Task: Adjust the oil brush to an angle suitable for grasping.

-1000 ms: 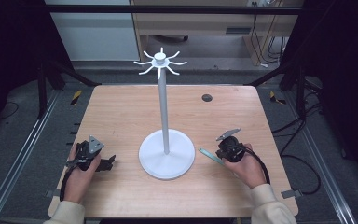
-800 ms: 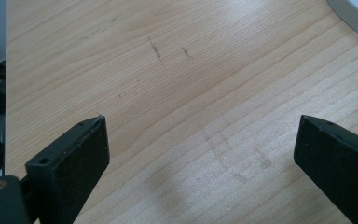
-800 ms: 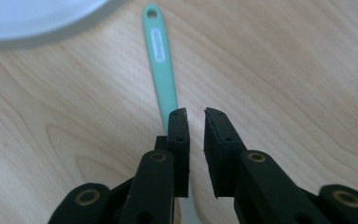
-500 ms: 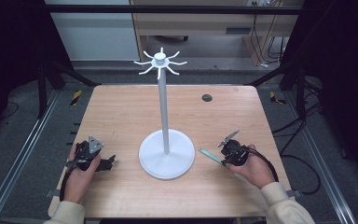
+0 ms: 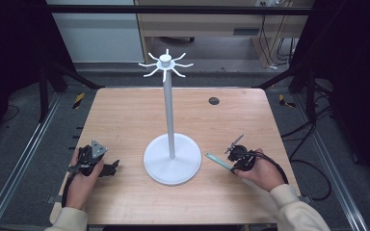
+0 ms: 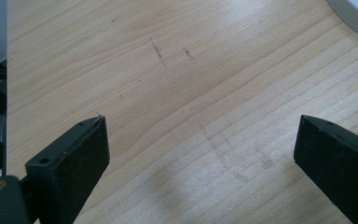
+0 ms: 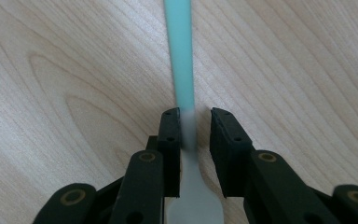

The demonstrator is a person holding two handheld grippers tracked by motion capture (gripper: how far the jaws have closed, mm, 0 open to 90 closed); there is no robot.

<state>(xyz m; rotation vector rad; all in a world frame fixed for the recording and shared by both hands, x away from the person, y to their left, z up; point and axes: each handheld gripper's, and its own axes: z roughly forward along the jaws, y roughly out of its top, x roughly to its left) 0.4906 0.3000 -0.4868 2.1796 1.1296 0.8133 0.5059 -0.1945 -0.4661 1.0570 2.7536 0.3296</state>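
You look down from above your table (image 5: 125, 115), each gripper view hugs its wood, left one sharing the stand base (image 6: 354, 14).

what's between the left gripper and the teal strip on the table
The round base of the white stand sits between the left gripper and the teal strip, with bare wood either side, as the high view shows.

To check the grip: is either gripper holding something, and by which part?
Nothing is clamped. A teal strip lies between the right gripper's jaws near its wider end, but they have just been opening, leaving a gap. The left gripper is open.
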